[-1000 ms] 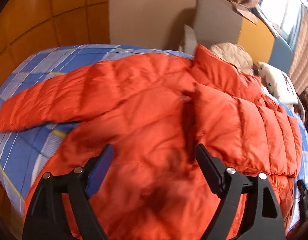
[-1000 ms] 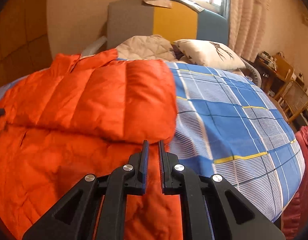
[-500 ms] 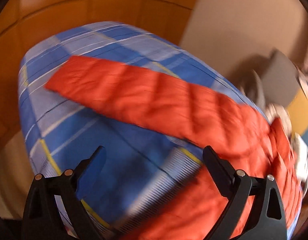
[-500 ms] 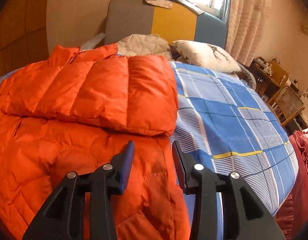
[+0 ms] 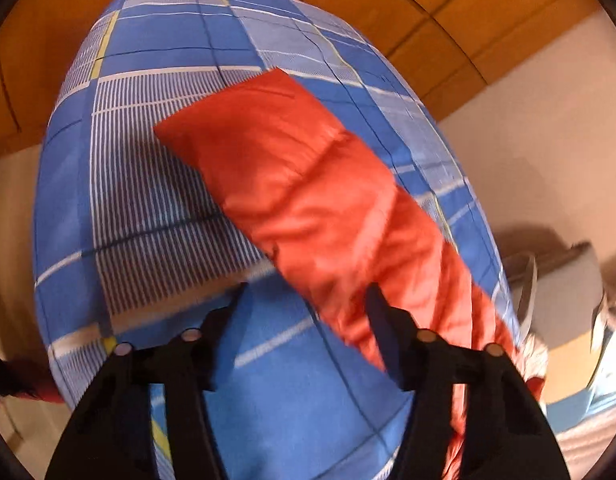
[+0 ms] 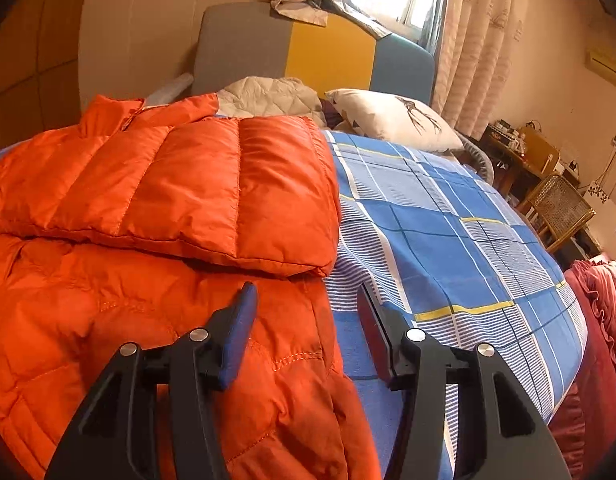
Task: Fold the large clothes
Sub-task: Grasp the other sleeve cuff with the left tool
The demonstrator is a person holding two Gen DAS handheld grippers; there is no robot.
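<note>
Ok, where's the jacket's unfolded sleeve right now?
In the left wrist view the sleeve lies stretched flat on the blue plaid bedsheet, cuff toward the wooden wall panels, just ahead of the left gripper.

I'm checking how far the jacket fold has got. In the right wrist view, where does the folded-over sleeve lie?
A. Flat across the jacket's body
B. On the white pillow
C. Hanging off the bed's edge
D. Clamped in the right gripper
A: the folded sleeve rests on the orange jacket, short of the pillow and clear of the right gripper.
</note>
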